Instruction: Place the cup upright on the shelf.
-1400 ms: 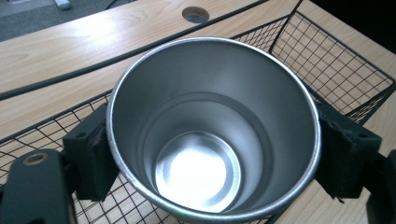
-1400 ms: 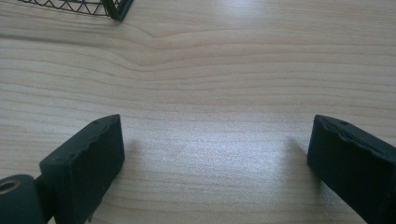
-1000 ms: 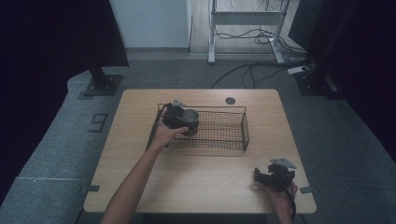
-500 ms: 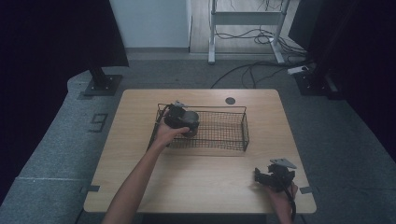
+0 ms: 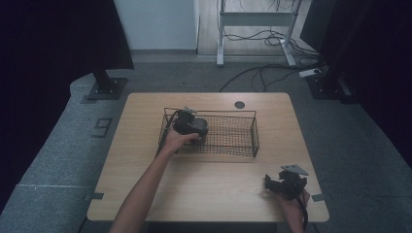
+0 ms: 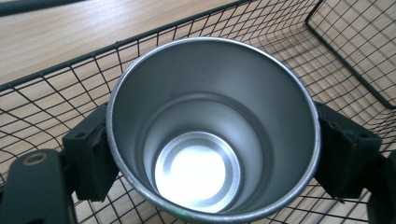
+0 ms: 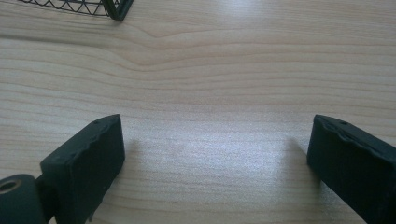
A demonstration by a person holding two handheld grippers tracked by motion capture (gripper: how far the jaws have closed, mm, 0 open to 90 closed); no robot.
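A shiny steel cup (image 6: pixel 212 140) stands with its mouth toward the camera, inside the black wire basket (image 6: pixel 56 100). My left gripper (image 6: pixel 219 156) is shut on the cup, one black pad (image 6: pixel 93 156) pressed to each side of its wall. In the high view, the left gripper (image 5: pixel 187 124) sits over the left end of the basket (image 5: pixel 233 114) with the cup (image 5: pixel 200 127) in it. My right gripper (image 5: pixel 271 183) rests at the table's front right corner. Its jaws (image 7: pixel 215 154) stand wide open over bare wood, nothing between them.
The wooden table (image 5: pixel 218 194) has a small dark round hole cover (image 5: pixel 239 104) near its far edge. The basket's right part holds nothing. A corner of the basket (image 7: pixel 93 7) lies just beyond the right gripper. Cables and a stand (image 5: pixel 252 29) lie on the floor behind.
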